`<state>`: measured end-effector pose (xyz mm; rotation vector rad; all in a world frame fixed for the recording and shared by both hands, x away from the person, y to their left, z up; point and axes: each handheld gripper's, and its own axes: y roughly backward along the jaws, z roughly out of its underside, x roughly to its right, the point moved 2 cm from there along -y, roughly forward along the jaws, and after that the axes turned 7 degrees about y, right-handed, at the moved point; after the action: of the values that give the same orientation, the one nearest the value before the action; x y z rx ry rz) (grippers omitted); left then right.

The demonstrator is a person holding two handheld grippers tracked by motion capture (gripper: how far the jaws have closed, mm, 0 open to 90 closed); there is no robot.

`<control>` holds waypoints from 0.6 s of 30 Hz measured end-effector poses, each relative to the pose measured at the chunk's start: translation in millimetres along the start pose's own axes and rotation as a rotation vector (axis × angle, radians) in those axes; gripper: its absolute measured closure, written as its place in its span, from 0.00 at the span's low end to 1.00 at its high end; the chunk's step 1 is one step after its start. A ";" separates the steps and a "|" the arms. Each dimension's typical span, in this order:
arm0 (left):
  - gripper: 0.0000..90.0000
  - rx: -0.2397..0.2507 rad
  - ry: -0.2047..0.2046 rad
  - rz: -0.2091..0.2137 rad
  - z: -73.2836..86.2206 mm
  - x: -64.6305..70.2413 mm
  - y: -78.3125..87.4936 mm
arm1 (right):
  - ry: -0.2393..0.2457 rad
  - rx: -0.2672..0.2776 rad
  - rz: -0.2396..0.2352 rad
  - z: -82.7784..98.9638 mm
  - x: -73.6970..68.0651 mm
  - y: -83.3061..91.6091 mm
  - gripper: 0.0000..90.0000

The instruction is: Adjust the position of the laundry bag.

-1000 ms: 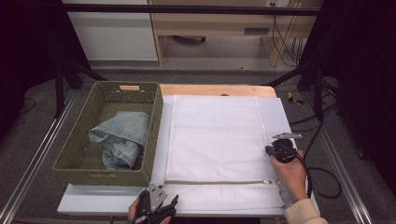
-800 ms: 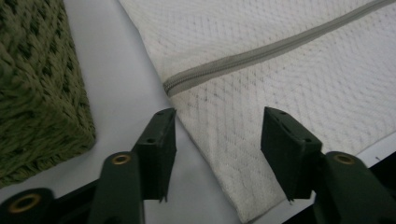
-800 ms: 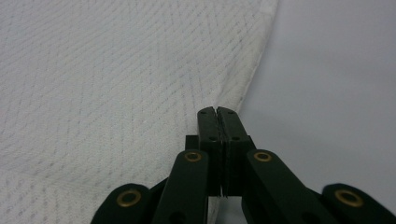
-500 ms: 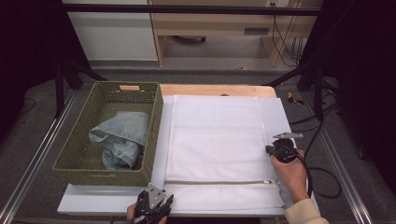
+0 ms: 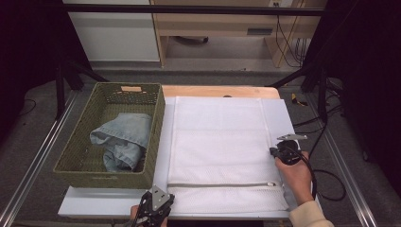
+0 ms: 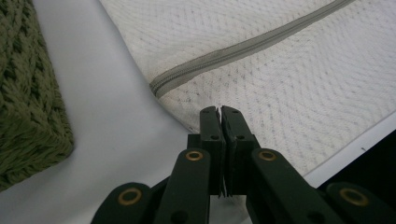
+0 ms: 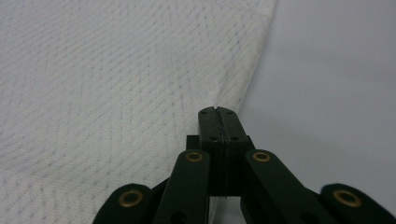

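Two grips on one white mesh laundry bag (image 5: 220, 142), spread flat on the table (image 5: 94, 205) beside the wicker basket (image 5: 111, 135) with jeans (image 5: 123, 139). Left gripper (image 6: 219, 109), just closed, pinching the near-left edge below the zipper (image 6: 243, 46); right gripper (image 7: 217, 111) clamped on the right hem. Best to lift both edges evenly, keeping the mesh taut, without tugging sideways.

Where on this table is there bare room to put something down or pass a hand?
Bare white board shows in three places: the strip between the wicker basket and the mesh laundry bag, the corner in front of the basket beside the left gripper, and a thin margin right of the bag by the right gripper. The basket holds jeans.
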<state>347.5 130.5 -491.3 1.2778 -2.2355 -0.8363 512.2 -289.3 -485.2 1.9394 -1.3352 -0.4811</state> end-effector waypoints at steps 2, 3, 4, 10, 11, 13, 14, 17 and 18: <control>0.98 0.000 0.002 0.003 -0.3 0.5 -0.6 | -0.007 0.000 0.002 0.3 1.4 0.9 1.00; 0.98 -0.001 -0.001 0.002 -0.5 0.4 -0.9 | -0.003 0.000 0.002 0.4 1.9 1.1 1.00; 0.98 0.002 0.002 0.002 -0.8 0.4 -1.3 | -0.003 -0.001 0.003 0.4 1.8 1.5 1.00; 0.98 0.006 -0.003 0.004 -2.1 2.7 -3.8 | 0.000 -0.004 0.007 1.0 2.8 2.6 1.00; 0.99 0.007 0.000 0.006 -2.3 3.0 -4.2 | 0.004 -0.005 0.010 1.3 3.4 2.8 1.00; 0.98 0.009 -0.003 0.009 -3.3 3.4 -5.3 | 0.001 -0.008 0.013 1.8 4.5 3.1 1.00; 0.98 0.008 -0.001 0.013 -4.2 3.6 -5.8 | -0.002 -0.009 0.013 2.2 4.9 3.3 1.00; 0.99 0.012 -0.004 0.022 -6.8 4.9 -7.5 | -0.006 -0.012 0.019 3.6 6.9 4.0 1.00; 0.98 0.015 -0.004 0.025 -7.4 6.1 -8.3 | -0.006 -0.013 0.020 4.2 7.7 4.3 1.00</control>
<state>354.3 119.8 -491.2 1.2529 -2.2601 -0.8151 509.7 -298.7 -484.1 1.9140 -1.3502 -0.4852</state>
